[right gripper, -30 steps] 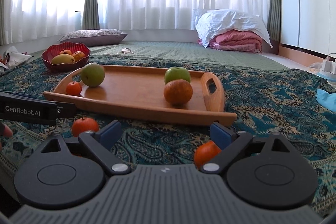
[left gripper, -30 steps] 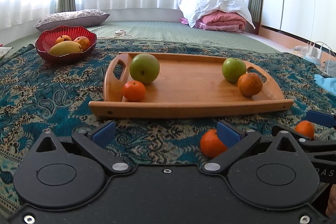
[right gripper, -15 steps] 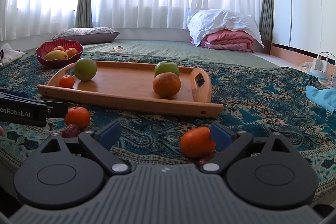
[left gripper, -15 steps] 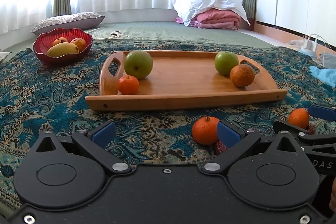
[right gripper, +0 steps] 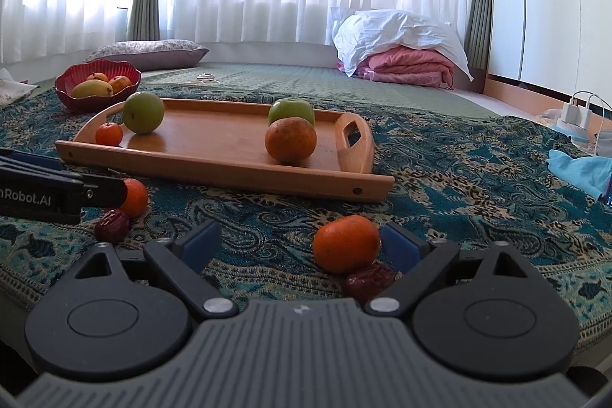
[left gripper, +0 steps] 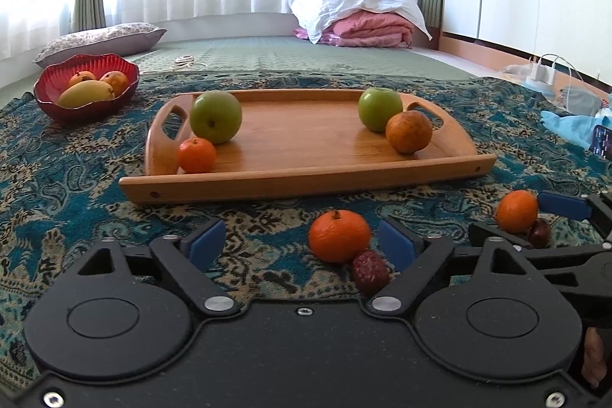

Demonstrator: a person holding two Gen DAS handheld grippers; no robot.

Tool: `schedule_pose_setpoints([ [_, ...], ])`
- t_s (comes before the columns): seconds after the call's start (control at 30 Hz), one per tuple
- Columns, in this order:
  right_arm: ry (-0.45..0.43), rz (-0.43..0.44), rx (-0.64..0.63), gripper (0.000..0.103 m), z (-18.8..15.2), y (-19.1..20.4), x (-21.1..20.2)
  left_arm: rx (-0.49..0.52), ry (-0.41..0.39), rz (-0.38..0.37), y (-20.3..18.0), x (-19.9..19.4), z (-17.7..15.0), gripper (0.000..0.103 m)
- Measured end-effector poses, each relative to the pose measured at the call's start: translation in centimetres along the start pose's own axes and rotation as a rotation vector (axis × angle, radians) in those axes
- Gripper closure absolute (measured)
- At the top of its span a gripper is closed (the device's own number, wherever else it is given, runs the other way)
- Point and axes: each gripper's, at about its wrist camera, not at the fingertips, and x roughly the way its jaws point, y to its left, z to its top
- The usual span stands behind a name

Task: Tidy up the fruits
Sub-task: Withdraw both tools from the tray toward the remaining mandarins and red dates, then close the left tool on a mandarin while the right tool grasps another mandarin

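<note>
A wooden tray (left gripper: pixel 306 174) on the patterned cloth holds two green apples (left gripper: pixel 216 116) (left gripper: pixel 380 109), a small tangerine (left gripper: pixel 196 155) and an orange (left gripper: pixel 408 132). My left gripper (left gripper: pixel 302 241) is open; a tangerine (left gripper: pixel 339 236) and a dark red date (left gripper: pixel 370 272) lie on the cloth just inside its right finger. My right gripper (right gripper: pixel 300 241) is open; another tangerine (right gripper: pixel 346 243) and a date (right gripper: pixel 369 280) lie by its right finger. The tray also shows in the right wrist view (right gripper: pixel 229 174).
A red bowl (left gripper: pixel 86 106) with a mango and other fruit stands at the far left. A pillow, folded bedding (left gripper: pixel 355 10) and curtains lie behind. A blue cloth (left gripper: pixel 573 127) and chargers are at the right.
Both grippers have pulled back and risen from the tray. The tangerines now show in full, and the dates beside them have come into view.
</note>
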Motion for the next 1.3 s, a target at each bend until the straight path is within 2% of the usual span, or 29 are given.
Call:
schedule_pose_setpoints([
  [0.07,0.0,-0.005,-0.004,0.01,0.0,0.0,0.0,-0.003,-0.001,-0.011,-0.1,0.1,0.2,0.027],
  [0.2,0.007,-0.018,-0.01,0.014,0.2,0.0,0.3,-0.005,0.014,-0.038,-0.5,0.4,0.4,0.033],
  [0.27,0.01,-0.03,-0.01,0.016,0.2,-0.1,0.4,0.001,0.024,-0.048,-0.7,0.6,0.5,0.043],
  [0.33,0.014,-0.038,-0.006,0.018,0.2,-0.2,0.5,0.006,0.041,-0.056,-1.0,0.9,0.4,0.047],
  [0.47,0.032,-0.049,0.006,0.024,0.3,-0.5,0.9,-0.005,0.056,-0.08,-1.2,1.2,0.4,0.049],
  [0.63,0.049,-0.058,0.019,0.028,0.2,-0.8,1.3,-0.005,0.06,-0.072,-1.3,1.5,0.6,0.055],
  [0.83,0.053,-0.061,0.011,0.037,0.3,-0.8,1.5,-0.004,0.07,-0.063,-1.2,1.9,0.8,0.067],
  [1.1,0.058,-0.067,0.025,0.051,0.5,-1.3,1.7,-0.002,0.067,-0.058,-1.4,1.9,0.9,0.068],
  [1.17,0.052,-0.073,0.03,0.059,0.6,-1.5,1.7,-0.01,0.063,-0.056,-1.3,1.8,0.9,0.068],
  [1.3,0.045,-0.066,0.051,0.059,0.8,-1.7,1.6,-0.02,0.05,-0.046,-1.1,1.5,1.1,0.068],
])
